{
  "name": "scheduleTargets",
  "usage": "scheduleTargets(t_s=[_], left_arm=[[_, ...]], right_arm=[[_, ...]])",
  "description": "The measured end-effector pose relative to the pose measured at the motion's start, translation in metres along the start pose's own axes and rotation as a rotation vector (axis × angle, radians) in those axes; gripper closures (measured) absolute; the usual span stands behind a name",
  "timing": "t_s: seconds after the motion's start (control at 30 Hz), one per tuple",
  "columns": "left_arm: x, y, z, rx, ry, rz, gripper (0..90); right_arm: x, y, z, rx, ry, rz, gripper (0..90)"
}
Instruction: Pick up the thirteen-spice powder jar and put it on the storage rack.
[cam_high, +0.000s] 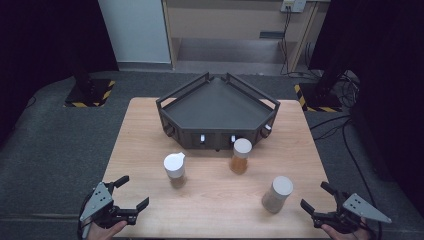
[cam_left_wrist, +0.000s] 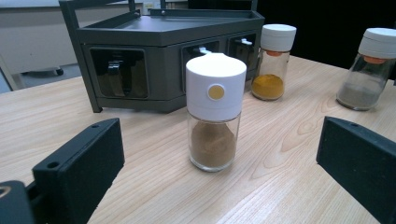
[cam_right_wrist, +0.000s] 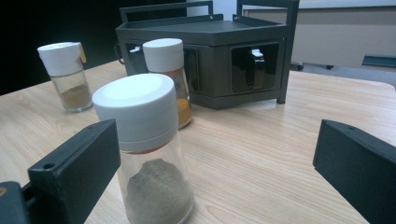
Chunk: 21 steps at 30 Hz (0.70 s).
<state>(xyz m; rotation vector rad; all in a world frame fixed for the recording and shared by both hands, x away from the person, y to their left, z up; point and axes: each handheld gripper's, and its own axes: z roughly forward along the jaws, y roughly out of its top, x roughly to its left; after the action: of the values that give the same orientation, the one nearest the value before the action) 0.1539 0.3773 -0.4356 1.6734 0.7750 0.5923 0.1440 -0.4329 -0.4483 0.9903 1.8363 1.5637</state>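
Keeping both jaws wide, centre the left gripper (cam_high: 131, 196) on the brown spice jar's (cam_left_wrist: 214, 112) glass, the right gripper (cam_high: 316, 197) on the grey spice jar (cam_right_wrist: 149, 149), below lids

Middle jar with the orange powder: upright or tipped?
Upright: the orange-powder jar stands on its base on the table, white cap on top.

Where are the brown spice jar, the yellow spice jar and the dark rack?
brown spice jar (cam_left_wrist: 215, 93), left gripper view, on its white cap.
yellow spice jar (cam_high: 240, 162), high view, on the glass body.
dark rack (cam_high: 218, 107), high view, on its bare top shelf.
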Motion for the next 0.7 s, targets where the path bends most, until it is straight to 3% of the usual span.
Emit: scheduleTargets(t_s=[0.7], left_arm=[[0.0028, -0.0005, 0.0011, 0.004, -0.011, 0.0, 0.1]], right_arm=[[0.0013, 0.0003, -0.0002, 0.013, 0.013, -0.013, 1.0]])
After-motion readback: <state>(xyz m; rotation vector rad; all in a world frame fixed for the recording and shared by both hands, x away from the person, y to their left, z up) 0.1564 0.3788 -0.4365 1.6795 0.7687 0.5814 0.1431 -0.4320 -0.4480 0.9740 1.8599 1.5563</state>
